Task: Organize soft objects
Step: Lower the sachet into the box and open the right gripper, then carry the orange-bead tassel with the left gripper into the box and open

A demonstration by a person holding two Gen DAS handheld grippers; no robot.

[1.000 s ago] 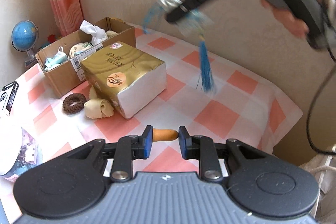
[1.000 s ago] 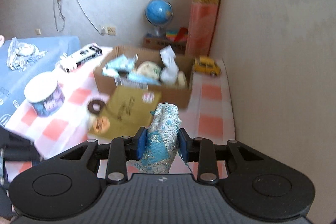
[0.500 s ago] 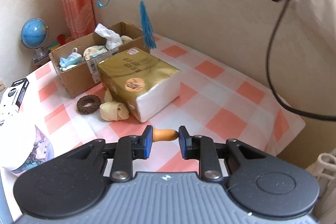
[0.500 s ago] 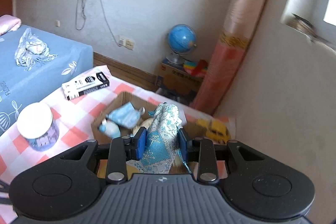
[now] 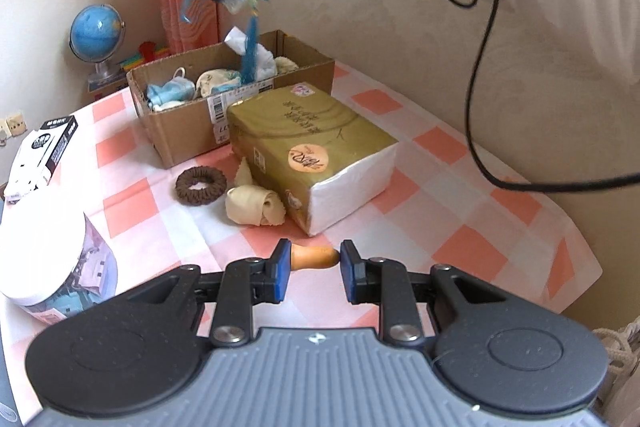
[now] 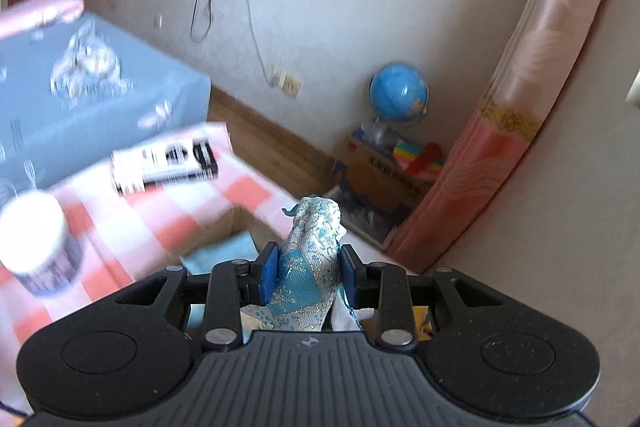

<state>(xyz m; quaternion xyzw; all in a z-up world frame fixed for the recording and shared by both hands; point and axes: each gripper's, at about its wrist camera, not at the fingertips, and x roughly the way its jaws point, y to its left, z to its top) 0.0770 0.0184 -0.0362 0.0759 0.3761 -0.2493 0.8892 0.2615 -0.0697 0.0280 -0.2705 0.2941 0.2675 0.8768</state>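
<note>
The step in hand looks like delivery: the right gripper [image 6: 307, 273], jaws closed on a brocade pouch [image 6: 308, 267], hangs above the box [image 5: 192, 131], its blue tassel [image 5: 250, 55] dangling toward the contents. Next comes lowering and release over the box. The left gripper [image 5: 312, 267] waits, jaws partly open, an orange nub between them; whether gripped, I cannot tell. A ribbed scrunchie [image 5: 200, 185] and rolled cloth [image 5: 254, 207] lie on the tabletop [image 5: 440, 211].
</note>
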